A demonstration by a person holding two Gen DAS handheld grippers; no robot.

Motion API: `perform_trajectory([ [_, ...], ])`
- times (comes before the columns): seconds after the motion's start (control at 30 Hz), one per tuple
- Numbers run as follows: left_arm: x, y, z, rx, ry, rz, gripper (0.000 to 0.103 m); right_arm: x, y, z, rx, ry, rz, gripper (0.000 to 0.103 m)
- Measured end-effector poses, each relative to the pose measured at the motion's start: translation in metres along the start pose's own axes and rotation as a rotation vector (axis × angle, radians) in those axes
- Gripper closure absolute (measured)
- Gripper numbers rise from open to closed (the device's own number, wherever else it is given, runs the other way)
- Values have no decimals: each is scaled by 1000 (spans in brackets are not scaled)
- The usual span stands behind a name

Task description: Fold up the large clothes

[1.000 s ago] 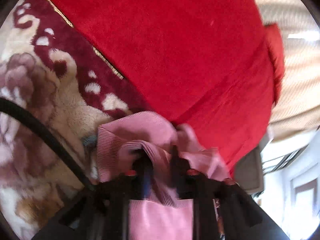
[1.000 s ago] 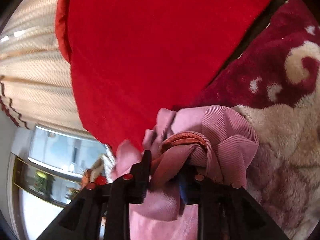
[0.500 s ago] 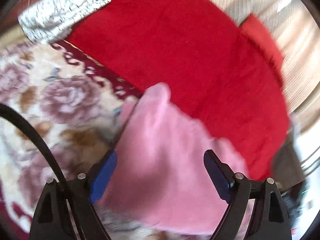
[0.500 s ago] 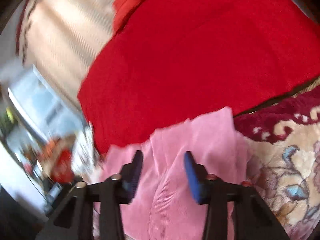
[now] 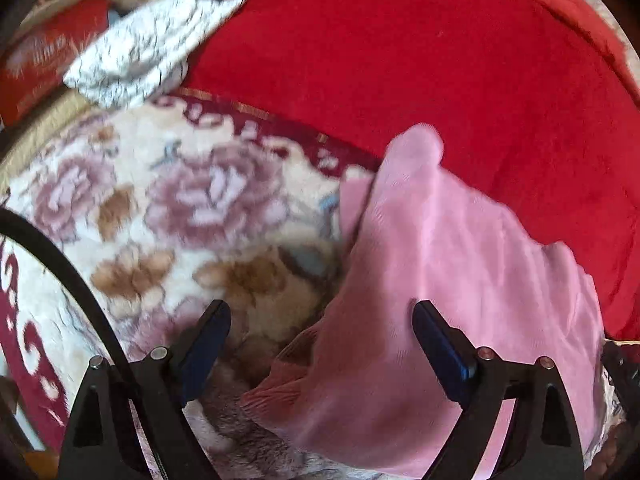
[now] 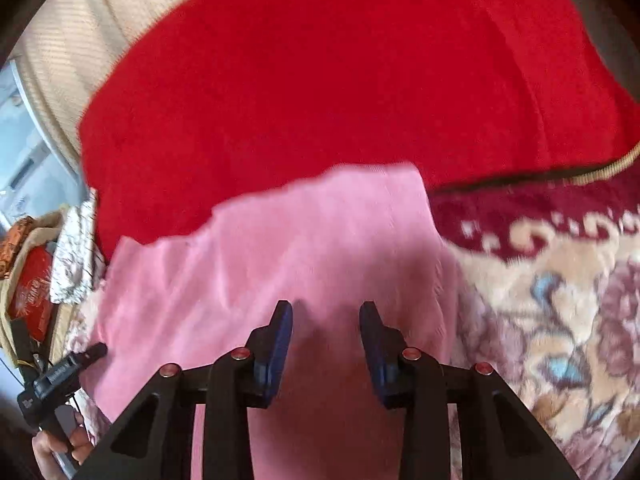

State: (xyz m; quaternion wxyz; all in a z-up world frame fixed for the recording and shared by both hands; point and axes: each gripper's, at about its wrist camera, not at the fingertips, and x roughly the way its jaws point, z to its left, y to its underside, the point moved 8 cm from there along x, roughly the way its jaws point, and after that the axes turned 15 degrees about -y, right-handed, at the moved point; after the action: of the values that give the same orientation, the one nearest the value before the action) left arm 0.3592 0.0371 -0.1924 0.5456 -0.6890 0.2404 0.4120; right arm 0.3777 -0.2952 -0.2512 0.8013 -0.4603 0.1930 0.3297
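Two grippers are hovering with jaws spread and holding nothing: the left gripper (image 5: pixel 320 344) wide apart, the right gripper (image 6: pixel 326 336) narrower. The pink garment (image 5: pixel 440 280) is lying on the floral blanket (image 5: pixel 160 220), its far edge lapping onto the red cover (image 5: pixel 440 60). A speckled white cloth (image 5: pixel 152 48) is sitting at the blanket's far left corner.

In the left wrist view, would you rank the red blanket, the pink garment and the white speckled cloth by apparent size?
1. red blanket, largest.
2. pink garment, though it lies nearest the camera, which inflates it.
3. white speckled cloth, smallest, and farther off.
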Motion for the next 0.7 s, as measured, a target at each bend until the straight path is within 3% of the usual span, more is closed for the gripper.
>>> perform_trajectory([
  [0.1, -8, -2, -10, 23, 66, -10, 10, 4, -6, 13, -23, -26, -17, 63],
  [0.23, 19, 12, -16, 83, 4, 60, 10, 39, 9, -11, 42, 38, 82, 55],
  [0.33, 30, 16, -13, 56, 13, 112, 10, 35, 6, -9, 20, 44, 70, 55],
  [0.53, 0, 7, -27, 74, 29, 16, 10, 13, -7, 18, -3, -28, 17, 55],
  [0.6, -13, 3, -42, 110, 67, -30, 10, 13, -13, 27, -43, -58, 4, 55],
  [0.7, -14, 6, -61, 182, 43, -60, 10, 22, -15, 37, -66, -74, 17, 55],
])
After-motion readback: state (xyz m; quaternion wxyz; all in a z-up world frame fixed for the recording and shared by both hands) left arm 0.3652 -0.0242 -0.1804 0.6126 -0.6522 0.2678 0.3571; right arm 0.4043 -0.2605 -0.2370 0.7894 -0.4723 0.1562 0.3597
